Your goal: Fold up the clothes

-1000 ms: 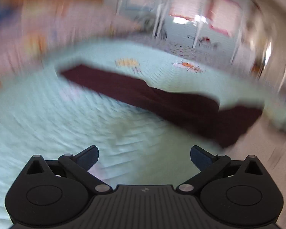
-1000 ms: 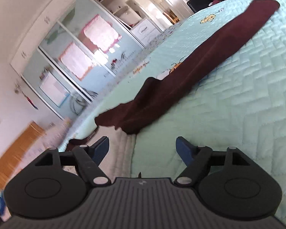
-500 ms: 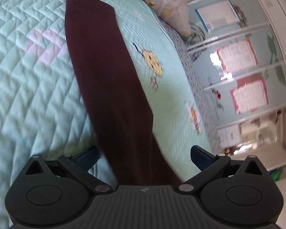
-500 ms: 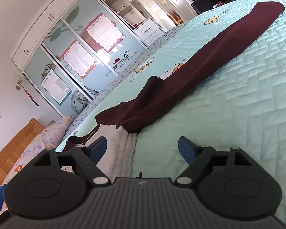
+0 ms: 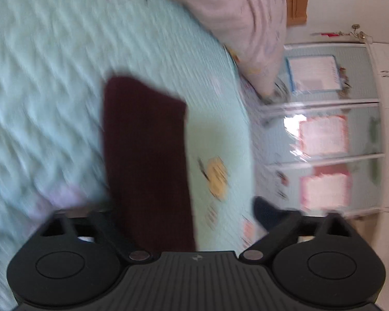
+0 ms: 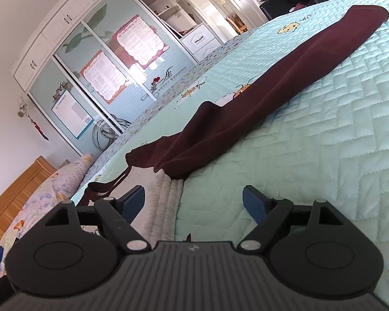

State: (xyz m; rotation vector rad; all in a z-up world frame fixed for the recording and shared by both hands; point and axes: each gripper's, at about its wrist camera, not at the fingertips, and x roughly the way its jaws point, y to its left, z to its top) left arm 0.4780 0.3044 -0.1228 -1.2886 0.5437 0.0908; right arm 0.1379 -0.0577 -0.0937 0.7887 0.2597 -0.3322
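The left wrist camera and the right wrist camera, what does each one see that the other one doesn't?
Only the left wrist view shows the big flowery pillow close up, and the left claw with the dark maroon trousers running between its fingers; its jaws have just been closing. Only the right wrist view shows the trousers' waist end and drawstring, a white drawer unit, and the open right claw over the bedspread. Both show the trousers, the mint quilted bedspread and the wardrobe doors with posters.
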